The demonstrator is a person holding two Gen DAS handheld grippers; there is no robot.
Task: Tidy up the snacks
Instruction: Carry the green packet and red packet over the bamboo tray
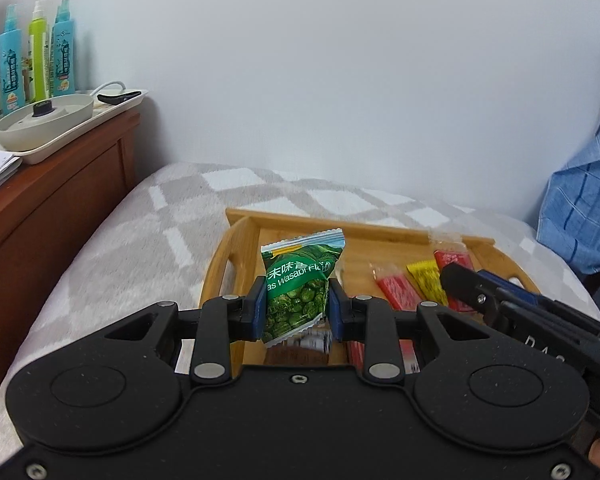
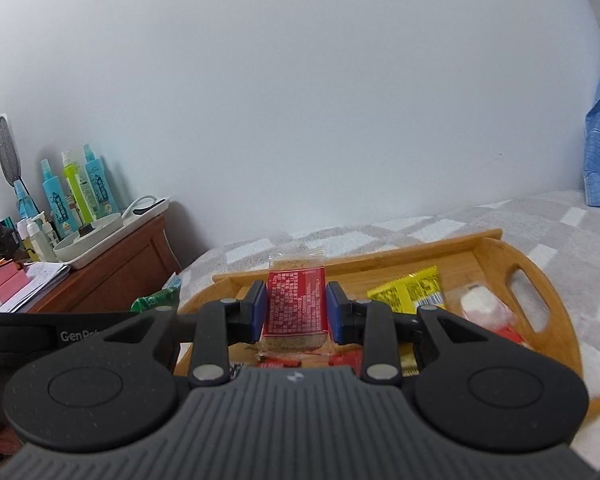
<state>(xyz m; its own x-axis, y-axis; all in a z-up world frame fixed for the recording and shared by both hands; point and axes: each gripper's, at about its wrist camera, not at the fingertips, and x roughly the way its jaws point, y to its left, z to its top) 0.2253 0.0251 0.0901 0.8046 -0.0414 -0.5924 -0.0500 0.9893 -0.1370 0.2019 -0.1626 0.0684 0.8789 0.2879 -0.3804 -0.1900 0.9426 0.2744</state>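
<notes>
My left gripper pinches a green packet that reads "as Wasabi Fla" under white Chinese characters, of which I make out 末味. On the body of my right gripper, seen from the left wrist, stand the letters "D A". From the right wrist, my left gripper's side shows "GenR", the rest hidden. My right gripper clamps a red packet covered in dense white print too small for me to read. The bottles' labels are blurred
</notes>
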